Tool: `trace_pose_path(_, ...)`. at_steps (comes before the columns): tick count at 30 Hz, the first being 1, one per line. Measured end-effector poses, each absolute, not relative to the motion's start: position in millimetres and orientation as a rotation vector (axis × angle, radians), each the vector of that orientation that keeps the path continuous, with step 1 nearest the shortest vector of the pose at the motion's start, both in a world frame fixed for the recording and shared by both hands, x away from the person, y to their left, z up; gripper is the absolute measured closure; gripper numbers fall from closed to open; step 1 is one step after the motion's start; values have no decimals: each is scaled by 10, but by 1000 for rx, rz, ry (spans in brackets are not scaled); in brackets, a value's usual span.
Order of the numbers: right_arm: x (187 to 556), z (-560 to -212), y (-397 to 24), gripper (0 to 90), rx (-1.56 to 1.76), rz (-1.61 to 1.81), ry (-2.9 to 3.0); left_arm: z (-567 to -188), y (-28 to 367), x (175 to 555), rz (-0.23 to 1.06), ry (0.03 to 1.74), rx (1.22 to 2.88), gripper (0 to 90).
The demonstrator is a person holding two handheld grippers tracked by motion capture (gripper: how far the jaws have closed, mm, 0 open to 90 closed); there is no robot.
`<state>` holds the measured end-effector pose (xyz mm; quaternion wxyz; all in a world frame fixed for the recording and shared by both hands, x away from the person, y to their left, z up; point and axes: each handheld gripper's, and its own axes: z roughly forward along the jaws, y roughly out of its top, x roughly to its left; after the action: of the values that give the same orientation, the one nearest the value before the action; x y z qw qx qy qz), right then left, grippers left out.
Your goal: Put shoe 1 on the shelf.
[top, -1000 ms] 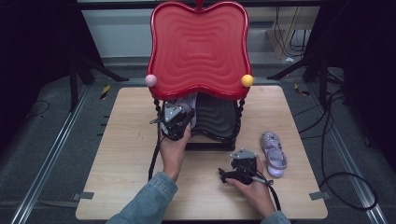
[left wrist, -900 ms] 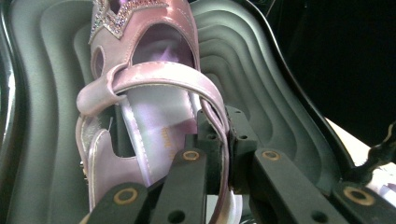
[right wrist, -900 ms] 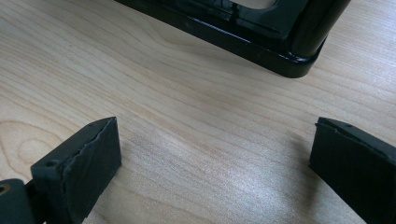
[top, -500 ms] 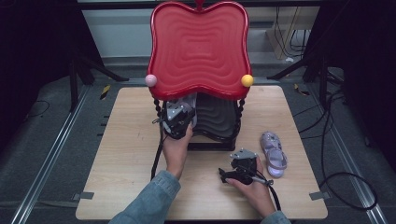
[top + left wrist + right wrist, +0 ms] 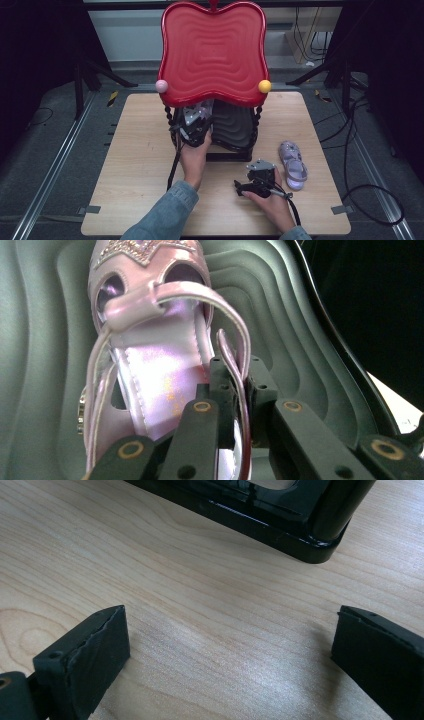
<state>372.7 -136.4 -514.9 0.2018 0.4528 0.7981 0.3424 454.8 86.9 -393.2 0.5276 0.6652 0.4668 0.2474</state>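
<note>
Nearest me, my right gripper (image 5: 240, 188) rests on the near right part of the wooden table (image 5: 140, 165), its jaws standing wide apart over bare wood with nothing between them, and just right of it a lilac sandal (image 5: 293, 165) lies flat on the tabletop. Farther in, at the middle of the table, my left gripper (image 5: 235, 385) reaches under the red top shelf (image 5: 212, 50) of the rack, its jaws clamped on the thin heel strap of the second lilac sandal (image 5: 150, 365). This sandal lies on the dark ridged lower shelf (image 5: 45, 340), toe pointing away from me.
</note>
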Motion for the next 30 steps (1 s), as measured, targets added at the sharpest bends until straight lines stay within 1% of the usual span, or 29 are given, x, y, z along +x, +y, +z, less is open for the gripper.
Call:
trace_pose_path(8,3727,-5149,-1364,23,1265,956,2229,-3938,817,4557,596,1125,1595,814)
trace_pose_path(9,3727,-5149,-1364,23,1265,956,2229,-3939,798,4548,608,1162,1581,808)
trace_pose_path(16,3727,-5149,-1363,24,1266,957,2229,-3942,755,4568,588,1171,1586,747)
trace_pose_path(25,3727,-5149,-1363,23,1266,958,2229,-3940,725,4571,603,1152,1610,692)
trace_pose_path(30,3728,-5150,-1364,23,1263,955,2229,-3920,717,4553,607,1124,1617,641)
